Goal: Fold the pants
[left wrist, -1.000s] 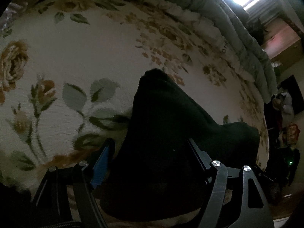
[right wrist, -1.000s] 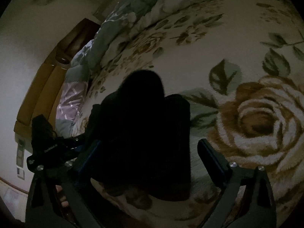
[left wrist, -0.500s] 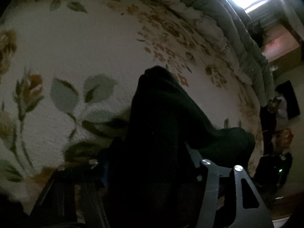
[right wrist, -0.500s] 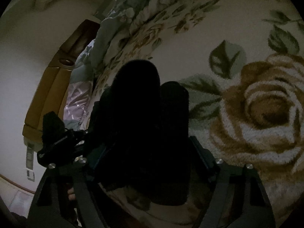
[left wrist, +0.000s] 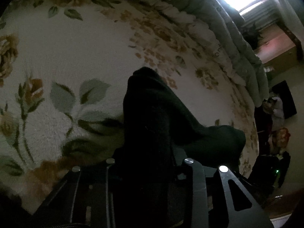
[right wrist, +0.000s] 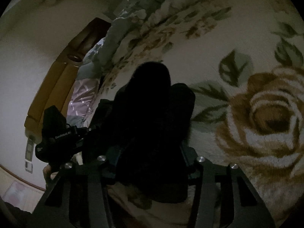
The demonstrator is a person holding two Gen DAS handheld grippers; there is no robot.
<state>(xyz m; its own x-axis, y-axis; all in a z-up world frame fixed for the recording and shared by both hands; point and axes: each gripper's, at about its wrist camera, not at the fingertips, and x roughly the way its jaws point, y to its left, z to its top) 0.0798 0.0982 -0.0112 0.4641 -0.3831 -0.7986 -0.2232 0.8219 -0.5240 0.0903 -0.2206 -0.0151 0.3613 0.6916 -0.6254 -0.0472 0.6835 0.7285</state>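
Both hand-held grippers' jaws have narrowed, closing onto pants (left wrist: 152, 125).

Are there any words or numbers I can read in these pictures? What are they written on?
"GenRobot.AI": white letters on the left gripper, seen in the right wrist view; the last letters are a bit blurry.
Wall panel beside it: any marks too small to read.
Left wrist view: no writing at all.

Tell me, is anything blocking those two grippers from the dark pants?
Nothing visible does. The black pants already sit bunched between the closing jaws of the left hand-held gripper and the right hand-held gripper, on the floral blanket.
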